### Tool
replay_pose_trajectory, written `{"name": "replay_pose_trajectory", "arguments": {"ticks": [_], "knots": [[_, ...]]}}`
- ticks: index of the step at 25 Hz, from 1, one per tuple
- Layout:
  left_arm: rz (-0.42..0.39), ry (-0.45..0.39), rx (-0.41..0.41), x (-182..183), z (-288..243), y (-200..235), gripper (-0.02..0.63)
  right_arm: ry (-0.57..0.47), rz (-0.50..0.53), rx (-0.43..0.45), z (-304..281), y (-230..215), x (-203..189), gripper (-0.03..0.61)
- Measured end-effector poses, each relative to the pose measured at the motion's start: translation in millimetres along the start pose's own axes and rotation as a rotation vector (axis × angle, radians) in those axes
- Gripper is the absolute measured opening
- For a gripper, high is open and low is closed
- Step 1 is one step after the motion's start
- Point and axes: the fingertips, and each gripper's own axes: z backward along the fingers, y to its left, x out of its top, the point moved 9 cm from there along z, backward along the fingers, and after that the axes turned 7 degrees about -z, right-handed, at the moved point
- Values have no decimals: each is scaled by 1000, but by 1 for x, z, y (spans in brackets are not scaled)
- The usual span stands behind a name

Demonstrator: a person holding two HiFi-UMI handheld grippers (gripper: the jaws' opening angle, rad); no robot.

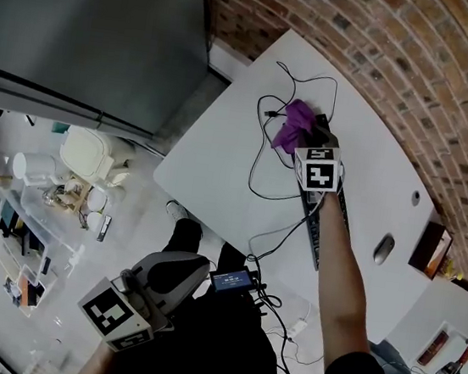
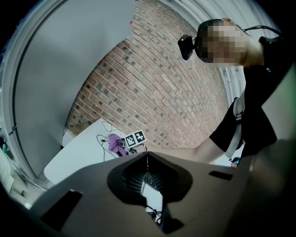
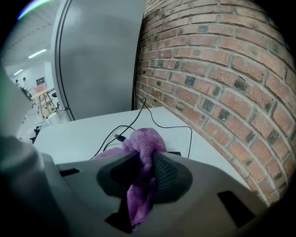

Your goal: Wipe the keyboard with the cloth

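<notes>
Only the right gripper view shows its claw [image 3: 141,161] pinching the cloth [image 3: 146,140].

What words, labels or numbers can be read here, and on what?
None can be read.
Black-and-white marker cube on the right gripper, its twin on the left gripper: square patterns, not writing.
Small blue-lit screen: too small to read.
Purple fleece cloth in the right gripper: no label shows.
</notes>
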Motion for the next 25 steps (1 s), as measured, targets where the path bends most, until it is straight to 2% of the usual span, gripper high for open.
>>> {"name": "replay_pose_trajectory", "arguments": {"ticks": [8,18,22,25], "knots": [[-23,5,-22,-3,-7,-10,15,10,-11,11,14,-2,-17,94],[-47,83,-22,-17,-22,-24,15,15,-41,25,44,-5,-50,94],[-48,75,-41,-17,-32,-32,15,17,-49,33,57,-6,-65,94],[-66,114,-40,-23,-37,-36,15,15,-62,36,67,-6,-78,94]]}}
